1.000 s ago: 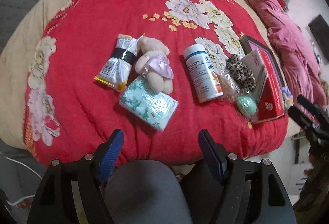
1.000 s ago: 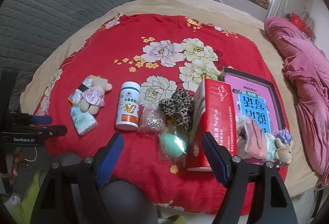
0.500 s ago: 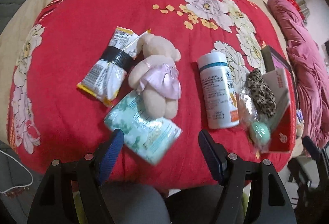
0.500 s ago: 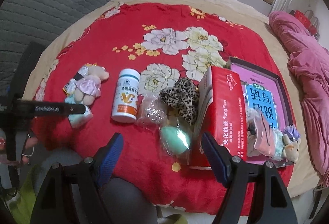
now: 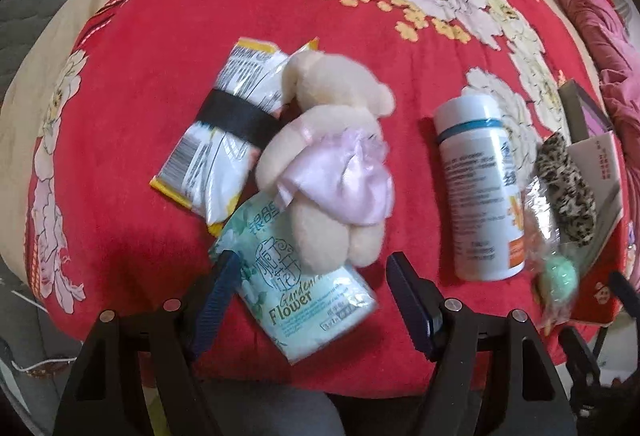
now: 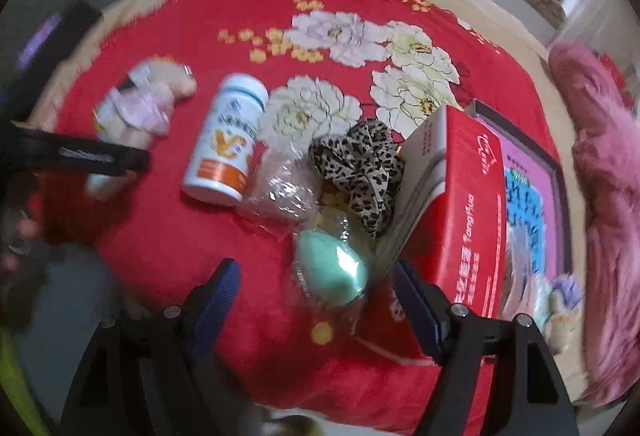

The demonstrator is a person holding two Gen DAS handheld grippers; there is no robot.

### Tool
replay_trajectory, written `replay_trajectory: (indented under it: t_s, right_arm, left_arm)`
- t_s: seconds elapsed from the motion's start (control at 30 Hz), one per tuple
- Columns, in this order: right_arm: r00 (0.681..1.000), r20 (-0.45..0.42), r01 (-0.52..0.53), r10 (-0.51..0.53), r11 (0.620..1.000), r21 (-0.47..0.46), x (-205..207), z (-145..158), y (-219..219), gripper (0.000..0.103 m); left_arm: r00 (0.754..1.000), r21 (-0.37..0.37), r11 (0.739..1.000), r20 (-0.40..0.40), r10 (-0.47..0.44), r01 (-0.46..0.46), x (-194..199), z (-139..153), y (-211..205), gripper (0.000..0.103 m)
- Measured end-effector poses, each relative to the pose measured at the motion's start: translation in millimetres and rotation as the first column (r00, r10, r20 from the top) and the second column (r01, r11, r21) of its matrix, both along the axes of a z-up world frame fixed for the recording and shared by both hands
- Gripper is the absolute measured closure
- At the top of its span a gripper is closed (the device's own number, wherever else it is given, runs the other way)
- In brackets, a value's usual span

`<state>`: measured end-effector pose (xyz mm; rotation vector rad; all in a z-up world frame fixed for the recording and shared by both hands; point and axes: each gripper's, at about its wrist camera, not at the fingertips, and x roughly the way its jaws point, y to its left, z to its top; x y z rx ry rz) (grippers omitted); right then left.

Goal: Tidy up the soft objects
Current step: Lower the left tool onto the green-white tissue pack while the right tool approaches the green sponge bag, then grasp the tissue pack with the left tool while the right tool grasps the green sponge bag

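Red floral blanket (image 5: 160, 75): soft, yielding base under every item; expect sink under any press.

Tissue pack (image 5: 304, 292): near blanket's front edge, between the tips of the left gripper (image 5: 312, 300), jaws apart, nothing clamped. Probably light and squashy, film wrap slippery; best taken across the short sides.

Plush bear (image 5: 332, 171): lying across tissue pack and snack packet (image 5: 216, 139), touching both. Light, compressible, not fragile; best pinched at the torso over the pink dress, not by a limb.

Leopard scrunchie (image 6: 360, 167): against red box (image 6: 460, 211). Limp, likely to droop; better gathered at a thick fold.

Green sponge egg (image 6: 332, 272): in clear wrap, just ahead of the right gripper (image 6: 316, 300), jaws apart, empty. Springy, wrap slick; squeeze mid-body.
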<state>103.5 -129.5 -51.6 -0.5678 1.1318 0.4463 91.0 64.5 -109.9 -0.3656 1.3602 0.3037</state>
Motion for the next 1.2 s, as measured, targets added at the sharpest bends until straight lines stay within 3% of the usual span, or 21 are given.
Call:
replay_trajectory:
  t_s: [0.13,0.37,0.5,0.67,1.0,1.07,1.17,1.2]
  right_arm:
    - [0.998,0.010,-0.067,0.069,0.987,-0.147,2.9,-23.8,12.5,0.026]
    - [0.985,0.019,-0.155,0.169,0.939,-0.307,-0.7,-54.3,25.4,0.026]
    - [0.985,0.010,-0.161,0.174,0.932,-0.323,0.4,-62.8,26.3,0.028]
    - [0.987,0.010,-0.151,0.161,0.944,-0.294,4.9,-62.2,20.8,0.042]
    - [0.986,0.028,-0.148,0.162,0.945,-0.291,4.7,-61.6,22.9,0.044]
    - [0.988,0.023,-0.139,0.151,0.951,-0.278,6.5,-59.9,22.8,0.044]
    - [0.990,0.021,-0.127,0.137,0.954,-0.271,8.0,-58.1,22.5,0.045]
    - [0.991,0.025,-0.119,0.130,0.956,-0.270,8.6,-57.4,22.2,0.049]
  left_arm:
    - [0.999,-0.036,0.999,-0.024,0.030,-0.031,-11.8,-11.2,8.2,0.026]
    - [0.996,-0.122,0.988,-0.029,0.089,-0.091,-15.4,-18.4,18.6,0.026]
    - [0.993,-0.129,0.985,-0.032,0.111,-0.114,-15.5,-19.7,20.3,0.027]
    - [0.992,-0.133,0.983,-0.025,0.123,-0.125,-20.5,-18.2,22.4,0.027]
    - [0.995,-0.182,0.980,0.048,0.088,-0.077,-46.4,-9.8,30.2,0.027]
    - [0.995,-0.176,0.982,0.060,0.078,-0.066,-49.7,-9.7,30.0,0.030]
    - [0.996,-0.147,0.988,0.058,0.066,-0.057,-54.6,-8.5,30.4,0.044]
    - [0.996,-0.141,0.988,0.056,0.066,-0.057,-54.4,-8.4,29.6,0.049]
